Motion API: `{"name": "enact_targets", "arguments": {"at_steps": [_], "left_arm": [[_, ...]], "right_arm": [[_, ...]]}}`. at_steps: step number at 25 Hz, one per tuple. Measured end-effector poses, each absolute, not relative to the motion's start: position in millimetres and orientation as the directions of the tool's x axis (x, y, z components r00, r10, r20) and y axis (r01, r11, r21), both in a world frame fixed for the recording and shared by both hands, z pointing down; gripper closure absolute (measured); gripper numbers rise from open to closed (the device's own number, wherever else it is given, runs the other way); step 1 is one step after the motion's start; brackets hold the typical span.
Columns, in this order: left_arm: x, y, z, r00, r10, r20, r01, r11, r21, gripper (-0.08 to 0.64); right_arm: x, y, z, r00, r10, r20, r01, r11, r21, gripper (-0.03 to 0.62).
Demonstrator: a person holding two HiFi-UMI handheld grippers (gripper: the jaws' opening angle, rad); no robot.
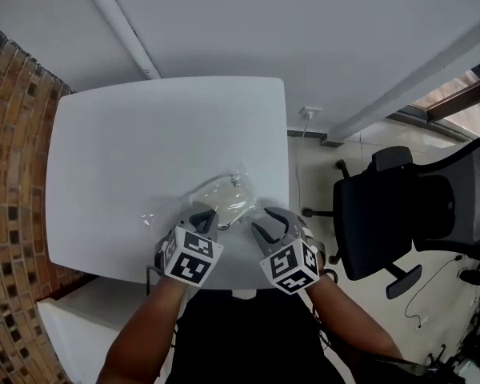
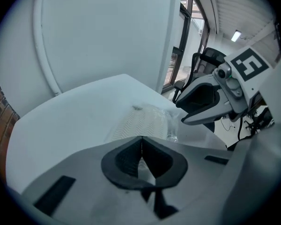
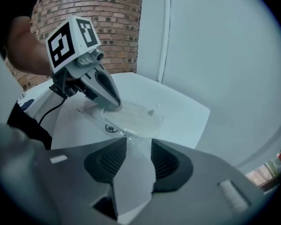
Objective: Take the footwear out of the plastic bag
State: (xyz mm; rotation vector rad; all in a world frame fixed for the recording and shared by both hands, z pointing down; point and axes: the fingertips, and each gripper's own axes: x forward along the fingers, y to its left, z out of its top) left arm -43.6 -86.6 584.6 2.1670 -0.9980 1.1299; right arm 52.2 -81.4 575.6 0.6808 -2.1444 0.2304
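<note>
Nearest in the head view, both forearms reach to the near edge of the white tabletop (image 1: 136, 142).

The left tongs (image 2: 141, 138) are closed, the pad tips meeting. In the right gripper view their tips rest on the near end of the bag (image 3: 133, 118). Whether they pinch the film cannot be told.

The right tongs (image 3: 138, 146) are open, the jaws apart and not pressing anything. The bag's near edge lies just ahead of the gap.

The clear bag lies flat on the tabletop between and just beyond both tongs. The footwear (image 2: 136, 124) is inside it: pale, flat, with a zigzag pattern.

Beyond the tabletop, a brick wall (image 1: 8, 182) stands at the left and a black chair (image 1: 408, 206) at the right.
</note>
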Motion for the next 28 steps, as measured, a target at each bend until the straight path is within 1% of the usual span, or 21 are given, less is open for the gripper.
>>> {"name": "enact_targets", "arguments": {"at_steps": [5, 8, 11, 13, 14, 18, 20, 22, 25, 28], "left_arm": [[-43.9, -90.9, 600.3, 0.406, -0.361, 0.84, -0.769, -0.631, 0.101, 0.554], [-42.9, -90.9, 600.8, 0.422, -0.348, 0.837, -0.761, -0.638, 0.118, 0.554], [-43.1, -91.2, 601.1, 0.43, -0.331, 0.84, -0.756, -0.641, 0.135, 0.554], [-43.0, -91.4, 601.3, 0.434, -0.321, 0.842, -0.753, -0.643, 0.143, 0.554], [-42.8, -91.4, 601.5, 0.436, -0.318, 0.842, -0.751, -0.643, 0.147, 0.554], [-43.7, -90.4, 601.3, 0.446, -0.304, 0.842, -0.745, -0.647, 0.161, 0.554], [-44.3, -89.8, 600.9, 0.45, -0.291, 0.845, -0.737, -0.655, 0.167, 0.554], [-45.5, -88.9, 600.6, 0.455, -0.272, 0.848, -0.729, -0.661, 0.179, 0.554], [-48.9, -85.8, 600.6, 0.457, -0.254, 0.853, -0.722, -0.666, 0.189, 0.554], [-50.8, -83.1, 600.2, 0.457, -0.245, 0.855, -0.716, -0.672, 0.19, 0.554]], "right_arm": [[40.2, -86.7, 582.2, -0.507, -0.353, 0.786, -0.553, 0.833, 0.016, 0.428], [36.3, -87.6, 585.0, -0.497, -0.349, 0.795, -0.527, 0.849, 0.043, 0.431], [37.5, -91.5, 590.2, -0.468, -0.359, 0.807, -0.509, 0.857, 0.085, 0.483], [40.3, -95.6, 591.0, -0.448, -0.375, 0.811, -0.505, 0.855, 0.117, 0.534], [41.2, -96.8, 590.6, -0.444, -0.38, 0.811, -0.503, 0.855, 0.125, 0.573], [41.1, -97.6, 589.1, -0.456, -0.372, 0.809, -0.504, 0.856, 0.109, 0.584], [41.7, -97.9, 588.2, -0.475, -0.36, 0.803, -0.526, 0.848, 0.069, 0.589], [43.1, -97.6, 586.2, -0.515, -0.343, 0.785, -0.581, 0.814, -0.026, 0.589], [50.3, -95.8, 583.6, -0.57, -0.341, 0.747, -0.675, 0.713, -0.189, 0.589], [63.8, -93.3, 583.4, -0.591, -0.361, 0.721, -0.736, 0.608, -0.299, 0.589]]}}
